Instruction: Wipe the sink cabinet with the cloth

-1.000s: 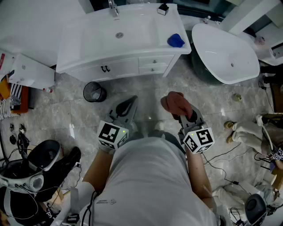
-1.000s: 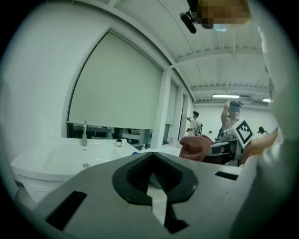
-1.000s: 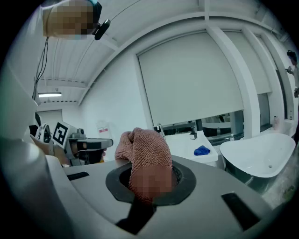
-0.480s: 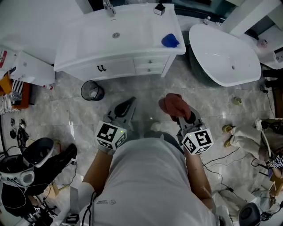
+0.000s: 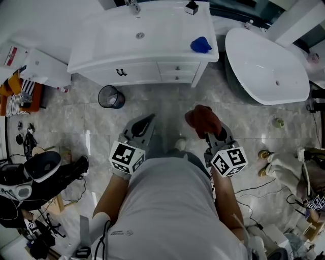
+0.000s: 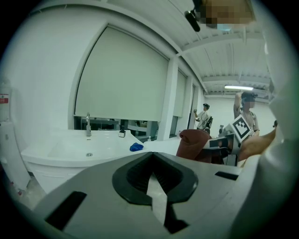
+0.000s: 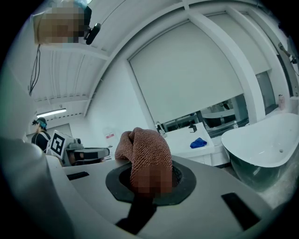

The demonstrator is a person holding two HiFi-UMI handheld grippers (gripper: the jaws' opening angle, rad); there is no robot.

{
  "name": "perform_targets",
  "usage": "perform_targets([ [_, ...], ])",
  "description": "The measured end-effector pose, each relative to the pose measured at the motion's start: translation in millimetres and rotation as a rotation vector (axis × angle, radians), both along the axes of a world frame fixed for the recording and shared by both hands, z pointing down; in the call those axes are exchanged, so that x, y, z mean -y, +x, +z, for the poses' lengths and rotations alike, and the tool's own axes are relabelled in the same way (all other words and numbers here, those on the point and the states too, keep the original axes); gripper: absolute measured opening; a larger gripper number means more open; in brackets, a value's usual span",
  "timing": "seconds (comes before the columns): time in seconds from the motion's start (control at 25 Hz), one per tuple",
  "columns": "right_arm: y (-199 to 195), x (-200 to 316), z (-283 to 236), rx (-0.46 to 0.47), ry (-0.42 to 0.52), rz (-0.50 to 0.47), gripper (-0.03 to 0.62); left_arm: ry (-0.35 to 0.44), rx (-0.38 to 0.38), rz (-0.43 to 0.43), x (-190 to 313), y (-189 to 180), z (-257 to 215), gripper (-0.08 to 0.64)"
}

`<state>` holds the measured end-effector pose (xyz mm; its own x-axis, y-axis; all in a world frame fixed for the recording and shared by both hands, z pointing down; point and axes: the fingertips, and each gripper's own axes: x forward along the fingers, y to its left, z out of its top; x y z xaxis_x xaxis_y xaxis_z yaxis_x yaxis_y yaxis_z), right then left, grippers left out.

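The white sink cabinet (image 5: 144, 71) stands ahead of me, with a basin, a tap (image 5: 134, 6) and drawers on its front. My right gripper (image 5: 207, 128) is shut on a reddish-brown cloth (image 5: 202, 120), which bunches up out of the jaws (image 7: 144, 158). My left gripper (image 5: 142, 124) is shut with nothing in it, its jaws closed together (image 6: 152, 179). Both grippers hang over the marble floor, well short of the cabinet (image 6: 70, 154). A blue rag (image 5: 201, 45) lies on the cabinet top at its right end (image 7: 198, 142).
A white bathtub (image 5: 264, 63) stands to the right of the cabinet. A small black bin (image 5: 110, 96) sits on the floor by the cabinet's left front. A toilet (image 5: 38, 68) is at the left. Bags, cables and headgear litter the floor at both sides.
The view has shifted slightly; the cabinet sits a little higher and to the right in frame. Both grippers keep their pose, the right still holding the cloth.
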<state>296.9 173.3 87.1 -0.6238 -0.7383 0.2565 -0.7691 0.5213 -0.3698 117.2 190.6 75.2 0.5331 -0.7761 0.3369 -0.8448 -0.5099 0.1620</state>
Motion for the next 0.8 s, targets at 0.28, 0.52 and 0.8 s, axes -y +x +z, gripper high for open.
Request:
perform_targets([
  [0.28, -11, 22, 6, -0.006, -0.026, -0.039, 0.048, -0.007, 0.004, -0.022, 22, -7, 7, 0.011],
  [0.52, -28, 51, 7, -0.024, -0.035, -0.041, 0.048, -0.017, -0.052, -0.035, 47, -29, 10, 0.011],
  [0.8, -62, 97, 7, -0.042, -0.043, -0.047, 0.048, -0.025, -0.052, -0.032, 91, -67, 20, 0.011],
])
